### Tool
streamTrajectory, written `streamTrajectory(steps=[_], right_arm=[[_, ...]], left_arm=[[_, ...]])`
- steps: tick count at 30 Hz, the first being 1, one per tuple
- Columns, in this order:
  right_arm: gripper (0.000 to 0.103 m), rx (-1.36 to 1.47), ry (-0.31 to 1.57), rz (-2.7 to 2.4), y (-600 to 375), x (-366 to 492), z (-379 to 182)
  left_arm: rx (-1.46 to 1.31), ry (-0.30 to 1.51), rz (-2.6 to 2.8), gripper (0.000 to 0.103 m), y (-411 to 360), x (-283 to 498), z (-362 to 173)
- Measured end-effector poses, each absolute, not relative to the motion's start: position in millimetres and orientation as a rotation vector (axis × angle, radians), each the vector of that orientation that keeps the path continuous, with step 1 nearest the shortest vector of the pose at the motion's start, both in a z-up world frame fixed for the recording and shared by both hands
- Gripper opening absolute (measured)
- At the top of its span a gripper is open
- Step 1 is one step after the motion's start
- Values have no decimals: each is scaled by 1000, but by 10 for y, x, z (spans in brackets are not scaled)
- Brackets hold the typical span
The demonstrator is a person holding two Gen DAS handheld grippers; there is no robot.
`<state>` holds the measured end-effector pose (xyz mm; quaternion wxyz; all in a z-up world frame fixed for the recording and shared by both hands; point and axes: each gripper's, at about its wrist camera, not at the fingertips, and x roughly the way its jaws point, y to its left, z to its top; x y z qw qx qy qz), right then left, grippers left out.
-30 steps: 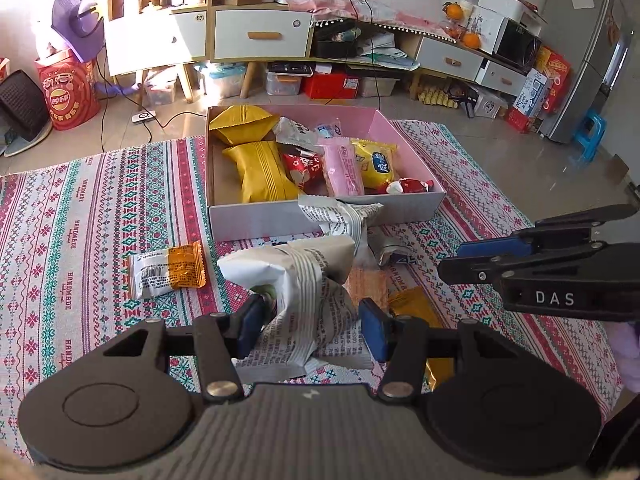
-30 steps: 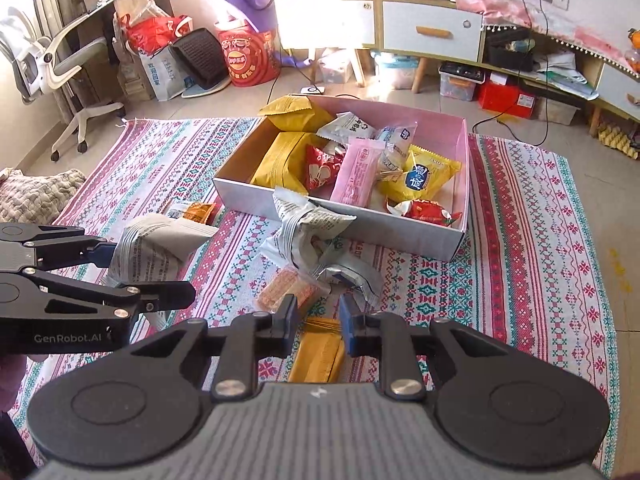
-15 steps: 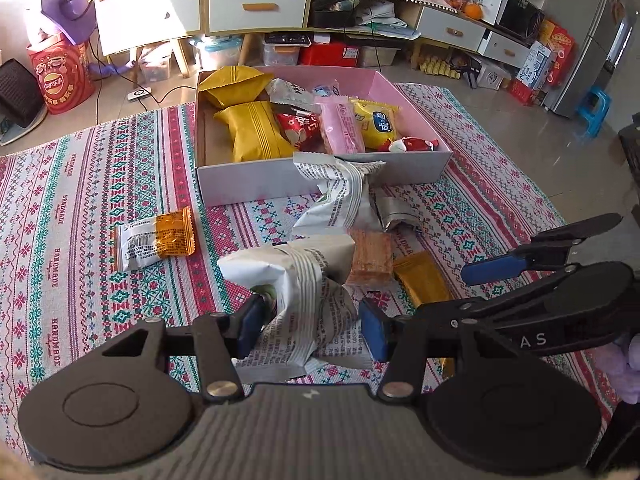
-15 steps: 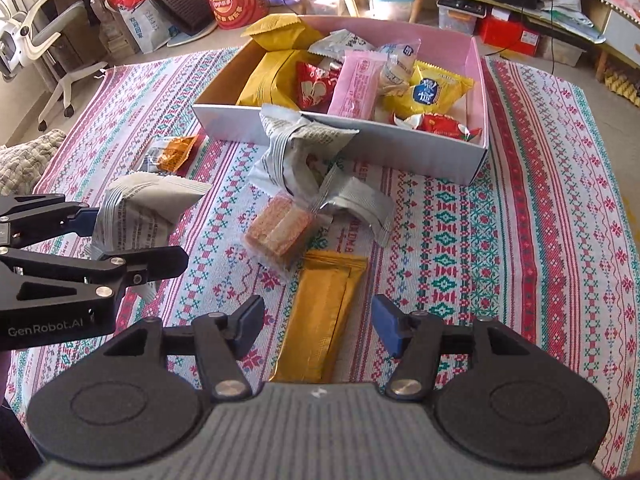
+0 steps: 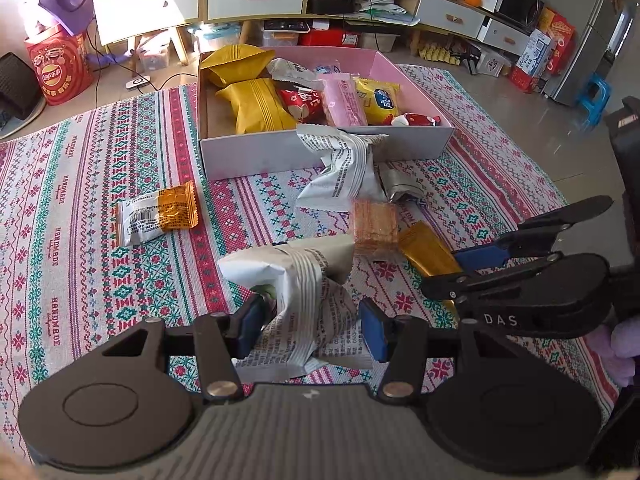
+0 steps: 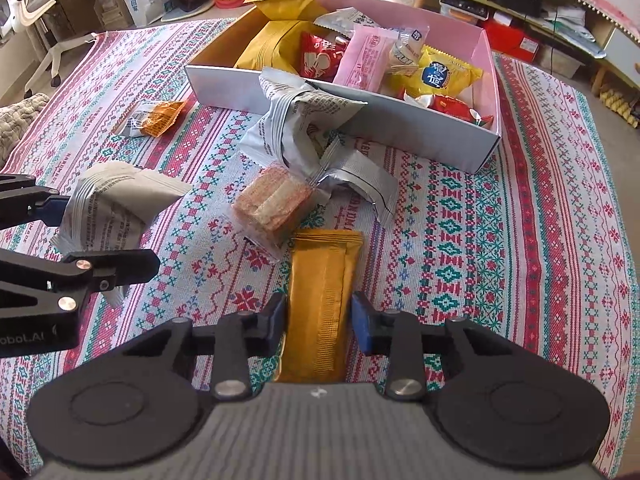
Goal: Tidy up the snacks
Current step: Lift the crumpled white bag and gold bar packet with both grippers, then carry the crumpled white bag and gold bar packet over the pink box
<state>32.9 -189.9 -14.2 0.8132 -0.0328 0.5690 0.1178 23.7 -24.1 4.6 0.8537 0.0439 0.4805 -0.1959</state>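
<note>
Our left gripper [image 5: 310, 326] pinches a white packet [image 5: 304, 280] above the cloth [image 5: 80, 200]; our right gripper [image 6: 320, 318] has just been closing on the gold bar [image 6: 320, 300], pads at its sides, near the box [image 6: 400, 120]

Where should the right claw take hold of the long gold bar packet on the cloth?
Across its narrow width, near the end closest to the claw, coming from above. The gold bar packet lies flat and lengthwise between the right claw pads, which have just been closing and already flank its long edges; whether they press yet is unclear. The wafer pack crowds the far end.
</note>
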Motion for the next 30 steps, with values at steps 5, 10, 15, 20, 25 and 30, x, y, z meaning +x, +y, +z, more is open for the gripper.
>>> streamTrajectory(steps=[5,10,15,20,25,30], right_arm=[[26,-66,1197,248,-1896,327,-93],[26,-37,1159,262,-1935,317,57],[26,-15,1123,288,-1956,283,200],[26,23,1081,307,-2010,275,355],[26,53,1038,324,-2058,279,505],[26,71,1026,313,-2110,392,556]], left_arm=[[84,1010,-404,59,-182,232,62],[76,1000,-399,59,-154,240,102],[68,988,-398,59,-158,261,148],[61,976,-401,59,-188,291,192],[59,966,-399,59,-204,324,226],[67,959,-393,59,-209,361,226]])
